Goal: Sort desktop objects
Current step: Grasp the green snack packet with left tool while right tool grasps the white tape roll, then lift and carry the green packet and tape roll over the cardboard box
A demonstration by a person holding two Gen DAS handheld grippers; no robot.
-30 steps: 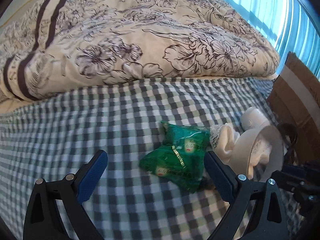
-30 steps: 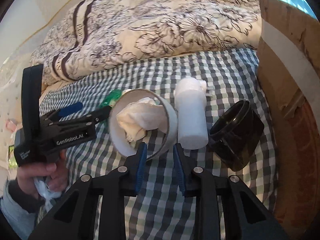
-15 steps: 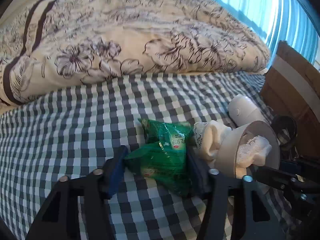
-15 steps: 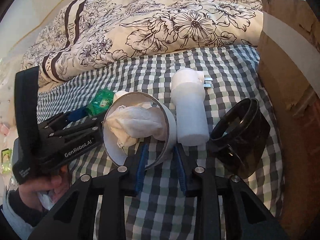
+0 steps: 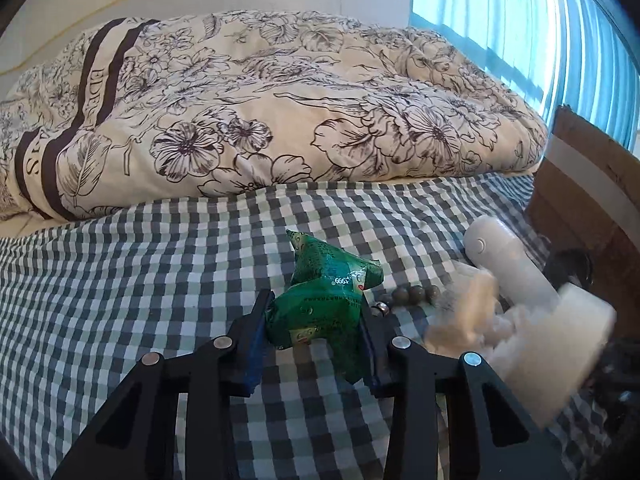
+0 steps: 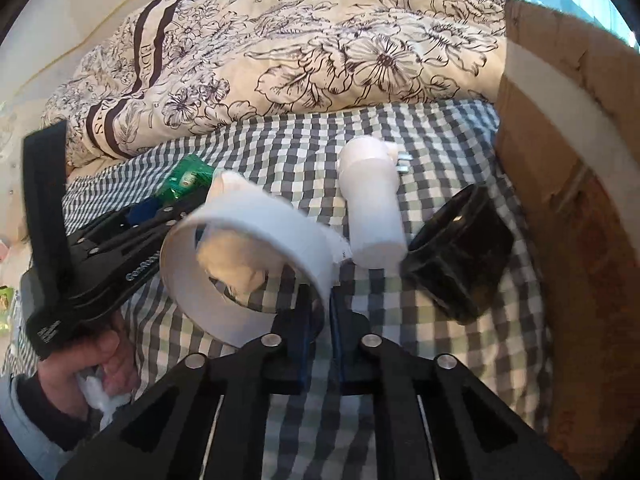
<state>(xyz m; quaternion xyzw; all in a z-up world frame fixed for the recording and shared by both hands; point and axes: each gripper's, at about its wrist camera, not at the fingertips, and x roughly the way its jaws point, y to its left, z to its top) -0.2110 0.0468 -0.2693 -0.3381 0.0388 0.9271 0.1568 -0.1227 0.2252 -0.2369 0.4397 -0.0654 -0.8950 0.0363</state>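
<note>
My left gripper is shut on a crumpled green snack packet, held a little above the checked sheet. In the right wrist view the packet shows past the left gripper's black body. My right gripper is shut on the wall of a wide white ring, which is tilted and blurred. A cream cloth sits in and behind the ring's opening. The ring and cloth are blurred at the right of the left wrist view.
A white bottle lies on the checked sheet, with a black jar on its side to the right. Dark beads lie beside the packet. A cardboard box walls the right side. A flowered duvet is heaped behind.
My left gripper went from wide open to shut on the green packet and raised it, which uncovered the beads. My right gripper has tilted and lifted the white ring.
</note>
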